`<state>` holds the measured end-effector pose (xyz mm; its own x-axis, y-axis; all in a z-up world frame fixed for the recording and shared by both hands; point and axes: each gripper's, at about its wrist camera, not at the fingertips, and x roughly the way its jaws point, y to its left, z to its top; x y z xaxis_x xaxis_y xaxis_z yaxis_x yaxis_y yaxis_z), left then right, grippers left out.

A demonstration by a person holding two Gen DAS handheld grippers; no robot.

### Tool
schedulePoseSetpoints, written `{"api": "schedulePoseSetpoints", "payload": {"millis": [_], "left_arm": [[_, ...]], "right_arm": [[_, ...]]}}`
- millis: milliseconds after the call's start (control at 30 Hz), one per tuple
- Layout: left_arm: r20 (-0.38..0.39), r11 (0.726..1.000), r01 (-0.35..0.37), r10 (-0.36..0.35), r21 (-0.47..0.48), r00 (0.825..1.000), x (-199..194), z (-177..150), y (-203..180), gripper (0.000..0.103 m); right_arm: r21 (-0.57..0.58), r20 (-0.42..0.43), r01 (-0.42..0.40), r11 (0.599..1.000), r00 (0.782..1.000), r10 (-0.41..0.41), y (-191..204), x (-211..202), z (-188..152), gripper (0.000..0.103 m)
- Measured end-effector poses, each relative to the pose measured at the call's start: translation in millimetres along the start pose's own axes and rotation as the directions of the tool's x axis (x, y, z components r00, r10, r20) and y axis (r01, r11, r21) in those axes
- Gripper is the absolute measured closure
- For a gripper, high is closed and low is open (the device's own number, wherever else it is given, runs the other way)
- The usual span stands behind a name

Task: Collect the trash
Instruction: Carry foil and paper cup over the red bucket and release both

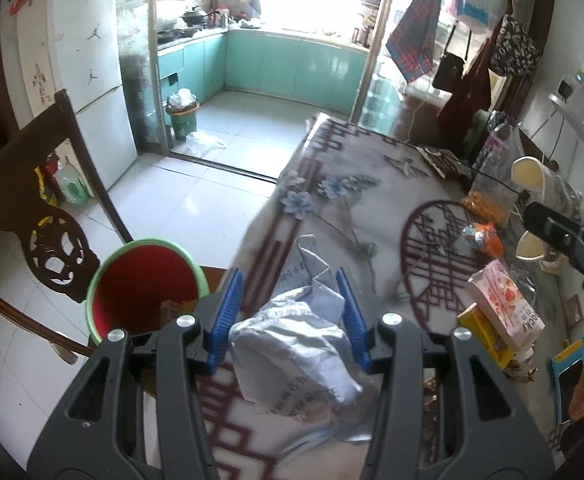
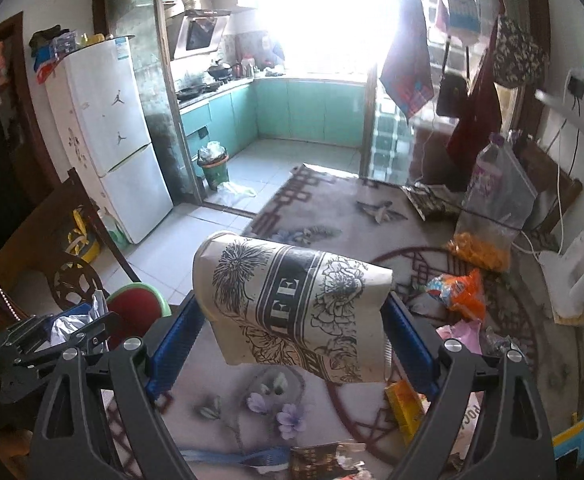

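- left gripper (image 1: 290, 316) clenching crumpled paper (image 1: 295, 344) above tabletop (image 1: 351, 184) left edge, beside red bin (image 1: 144, 284)
- right gripper (image 2: 292, 320) gripping printed paper cup (image 2: 292, 304) sideways over tabletop
- orange wrapper (image 2: 457, 290) lying near right edge

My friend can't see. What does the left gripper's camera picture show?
The left gripper clamps crumpled silvery paper above a patterned tablecloth. A red bin with a green rim stands at its left.
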<state>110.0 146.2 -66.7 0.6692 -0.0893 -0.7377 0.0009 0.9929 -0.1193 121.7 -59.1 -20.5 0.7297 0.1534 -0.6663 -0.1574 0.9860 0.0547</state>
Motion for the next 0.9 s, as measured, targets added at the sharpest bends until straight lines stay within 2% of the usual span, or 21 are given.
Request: {"api": "schedulePoseSetpoints", "payload": {"millis": [500,900], "left_arm": [[0.017,0.996,-0.067,0.069,-0.066,0.998,-15,6,104,0.057],[0.001,0.989,-0.114,0.115,-0.091,0.993,-4,15,175,0.057]], "right_arm": [[-0.104,0.022,-0.015,0.994,1.000,0.017,110,17,24,0.017],[-0.153,-0.016,-0.051,0.987,0.999,0.050,183,52,33,0.017]]}}
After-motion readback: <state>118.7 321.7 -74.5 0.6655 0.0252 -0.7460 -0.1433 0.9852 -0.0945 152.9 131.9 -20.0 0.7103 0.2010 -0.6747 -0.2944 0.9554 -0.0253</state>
